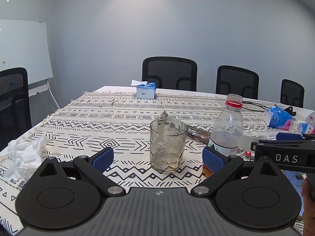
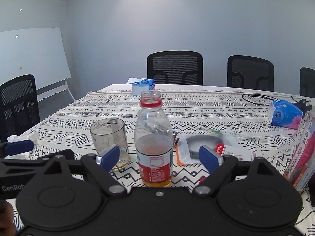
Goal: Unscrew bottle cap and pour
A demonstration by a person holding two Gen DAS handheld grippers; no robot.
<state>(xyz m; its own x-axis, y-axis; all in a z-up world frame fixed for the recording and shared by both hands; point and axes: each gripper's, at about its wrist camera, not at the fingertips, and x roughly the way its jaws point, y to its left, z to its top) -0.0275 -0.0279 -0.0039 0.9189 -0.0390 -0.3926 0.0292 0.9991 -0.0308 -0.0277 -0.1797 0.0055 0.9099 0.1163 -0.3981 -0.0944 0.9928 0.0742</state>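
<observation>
Bottle [image 2: 153, 139] stands upright on the desk between the spread pads of the right gripper [image 2: 159, 157], with its cap off and only a red ring left at the neck; the pads stand clear of its sides and hold nothing. The left gripper [image 1: 158, 158] is likewise wide open, framing the glass [image 1: 168, 145] without touching it. Glass and bottle stand near each other, toward the near edge of the desk [image 1: 126, 108], with some amber liquid low in the bottle. The risk, as I judge it, is a knock. An open bottle toppled by a pad would spill onto the cloth and the packets [image 2: 198, 149] just beside it. Crumpled tissue [image 1: 23, 157] lies near the left edge.
</observation>
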